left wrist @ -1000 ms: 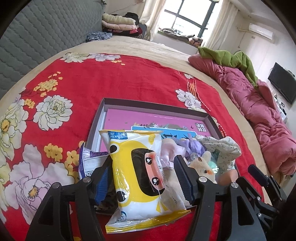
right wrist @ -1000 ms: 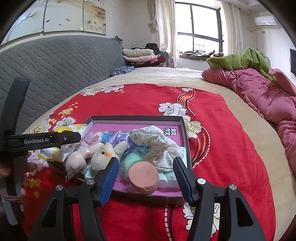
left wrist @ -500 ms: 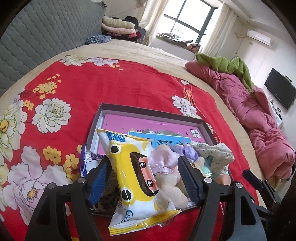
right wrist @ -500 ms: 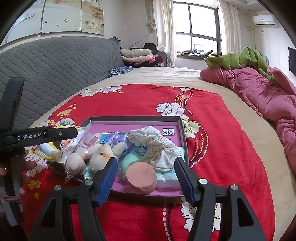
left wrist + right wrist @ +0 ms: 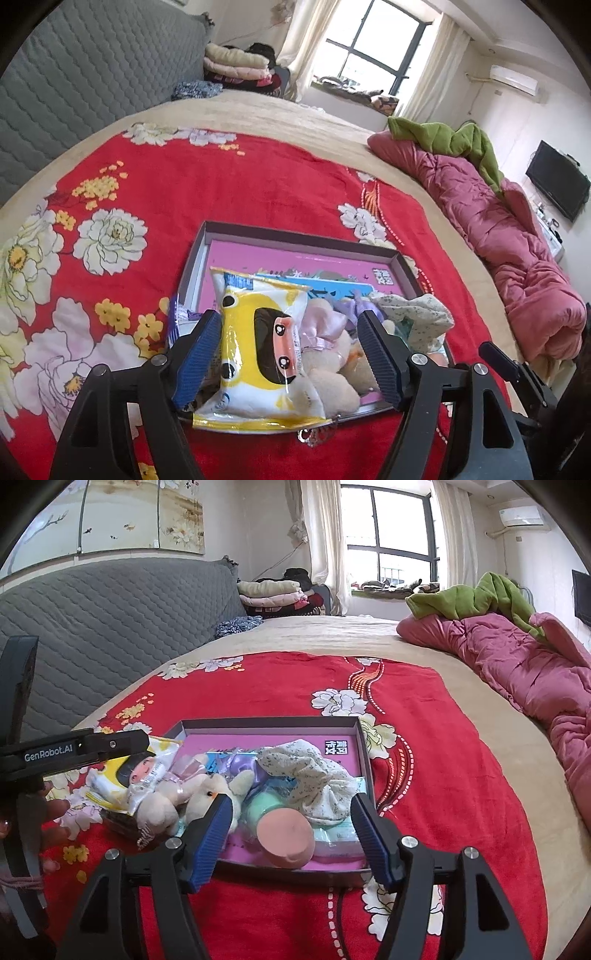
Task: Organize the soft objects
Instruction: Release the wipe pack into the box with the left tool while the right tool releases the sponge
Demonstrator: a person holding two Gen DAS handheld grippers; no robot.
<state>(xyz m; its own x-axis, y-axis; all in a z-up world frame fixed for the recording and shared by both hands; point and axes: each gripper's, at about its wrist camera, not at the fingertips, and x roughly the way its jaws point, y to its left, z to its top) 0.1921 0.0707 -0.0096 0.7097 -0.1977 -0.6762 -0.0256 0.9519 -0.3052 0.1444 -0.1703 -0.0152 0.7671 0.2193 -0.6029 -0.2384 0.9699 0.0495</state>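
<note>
1. Between the left gripper's [image 5: 288, 354] blue pads lay the yellow snack packet [image 5: 262, 354]. The jaws stood nearly full wide and were opening; neither pad pressed on the packet, so it rested free, its near end hanging over the near wall of the box [image 5: 295, 238].
2. Judged handling: packet light, air-puffed, film slick and crinkly. It would likely slide under a flat pinch, so a hold across the sealed end seam looks safer than one across the belly.
3. Between the right gripper's [image 5: 291, 830] pads, but beyond the tips, sat the pink round sponge [image 5: 286, 836] with a mint-green piece just behind it. Those jaws were wide and opening too, holding nothing.
4. Just left of the right jaws: cream plush toy [image 5: 173, 801], soft and squashy, easy to take by the body. A pale pink ribbon lay against it.
5. Right of centre, a little farther: speckled cloth bundle [image 5: 314, 775], limp; it would drape, so it should be gathered at its bunched end.
6. Box contents: packet, plush, sponge and cloth all crowded at the near end; the far half showed bare pink printed floor.
7. Beyond the box: red floral blanket [image 5: 229, 184], then a grey quilted headboard [image 5: 110, 620].
</note>
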